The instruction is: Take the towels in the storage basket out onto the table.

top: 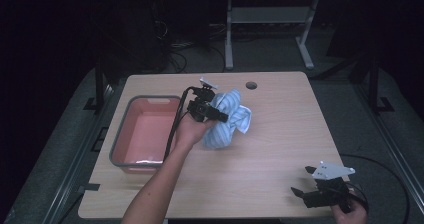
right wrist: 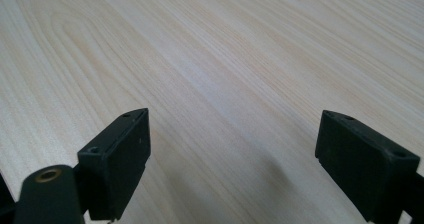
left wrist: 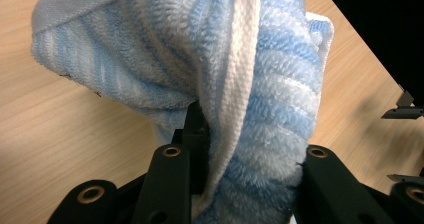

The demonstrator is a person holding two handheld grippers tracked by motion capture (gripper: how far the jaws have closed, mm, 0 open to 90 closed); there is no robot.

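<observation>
Left gripper (top: 220, 115): I have its jaws clamped on a bunched blue-and-white striped towel (top: 227, 119).
Towel: gathered in a heap at mid-table, just right of the pink tub (top: 142, 131).
Right gripper (top: 305, 181): I hold it low over bare wooden table (top: 280, 134), jaws spread wide, gripping nothing.

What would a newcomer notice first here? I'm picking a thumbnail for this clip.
The blue-and-white striped towel, bunched mid-table and clamped in the left hand-held gripper. Beside it, at the table's left edge, stands a pink tub. The right hand-held gripper waits open at the near right corner.
</observation>
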